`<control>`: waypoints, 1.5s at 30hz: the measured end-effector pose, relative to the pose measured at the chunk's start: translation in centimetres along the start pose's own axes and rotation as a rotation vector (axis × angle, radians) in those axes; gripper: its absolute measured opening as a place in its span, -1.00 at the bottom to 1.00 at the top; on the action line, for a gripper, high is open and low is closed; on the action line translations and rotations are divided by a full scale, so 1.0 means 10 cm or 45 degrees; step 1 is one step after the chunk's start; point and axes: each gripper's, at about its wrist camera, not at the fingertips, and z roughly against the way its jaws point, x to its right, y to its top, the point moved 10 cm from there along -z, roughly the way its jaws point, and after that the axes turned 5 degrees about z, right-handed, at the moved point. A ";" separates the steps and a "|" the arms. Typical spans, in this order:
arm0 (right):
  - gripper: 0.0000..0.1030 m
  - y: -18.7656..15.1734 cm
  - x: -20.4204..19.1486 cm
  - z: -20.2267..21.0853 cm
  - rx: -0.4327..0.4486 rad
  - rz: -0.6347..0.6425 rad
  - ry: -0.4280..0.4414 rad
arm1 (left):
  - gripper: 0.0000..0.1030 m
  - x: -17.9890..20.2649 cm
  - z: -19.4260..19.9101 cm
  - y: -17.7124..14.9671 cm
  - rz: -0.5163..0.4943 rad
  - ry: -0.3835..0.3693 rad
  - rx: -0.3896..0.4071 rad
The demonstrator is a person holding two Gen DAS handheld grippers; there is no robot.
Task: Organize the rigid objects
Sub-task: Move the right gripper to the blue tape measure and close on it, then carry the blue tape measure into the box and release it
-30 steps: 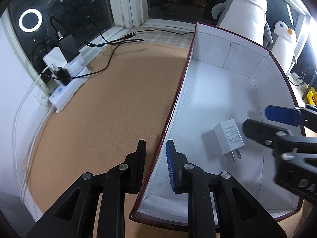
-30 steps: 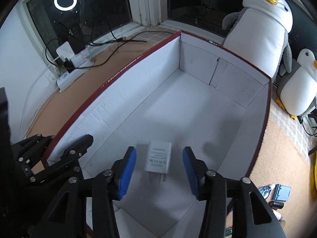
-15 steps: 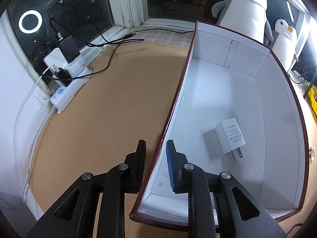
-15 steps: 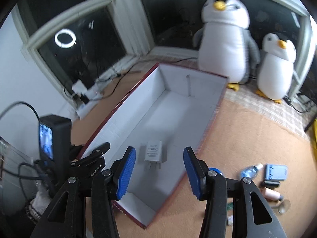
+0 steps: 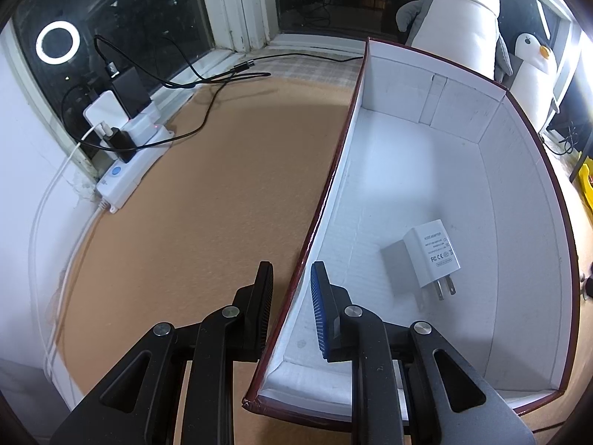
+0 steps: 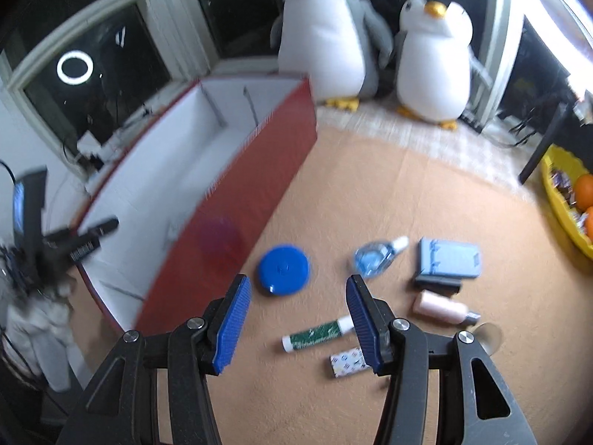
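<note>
Blue-padded, the right gripper (image 6: 298, 319) hangs over the cork-coloured floor with nothing between its pads; its jaws stand moderately apart and the figure shows them neither closing nor gripping. Nearest beneath it lie a green-and-white tube (image 6: 318, 333) and a small patterned packet (image 6: 348, 365), both untouched. Just beyond sits a blue round disc (image 6: 283, 269), close beside the red outer wall of the box (image 6: 237, 207). Further right are a clear bottle with a white cap (image 6: 378, 256), a blue case (image 6: 448, 259) and a pale pink bottle (image 6: 443, 307).

Judgement: the step in hand is selecting the next rigid item. To do it well, the gripper should be centred over a single object, the pads aligned across its narrow dimension, and the descent made only once the view has steadied, since this view is blurred. The tube and packet lie close together, so a careless closure could catch both.

Left gripper (image 5: 291, 304): jaws narrow, one pad outside and one inside the box's near side wall (image 5: 326, 193), apparently pinching it to steady the box. Inside, on the white floor, a white charger (image 5: 431, 250) lies flat, prongs toward the camera, apart from every wall.

Two penguin plush toys (image 6: 333, 29) stand beyond the box.
</note>
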 end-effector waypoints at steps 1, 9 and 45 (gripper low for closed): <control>-0.04 -0.05 0.01 -0.05 -0.012 0.007 -0.002 | -0.63 0.00 0.00 0.00 0.000 0.001 -0.001; -0.01 -0.15 -0.12 -0.48 -0.117 0.083 0.020 | -0.63 0.00 0.00 -0.01 0.007 0.002 -0.012; -0.10 -0.01 -0.04 -0.59 -0.069 0.100 -0.078 | -0.63 0.03 -0.01 0.00 0.010 -0.003 -0.016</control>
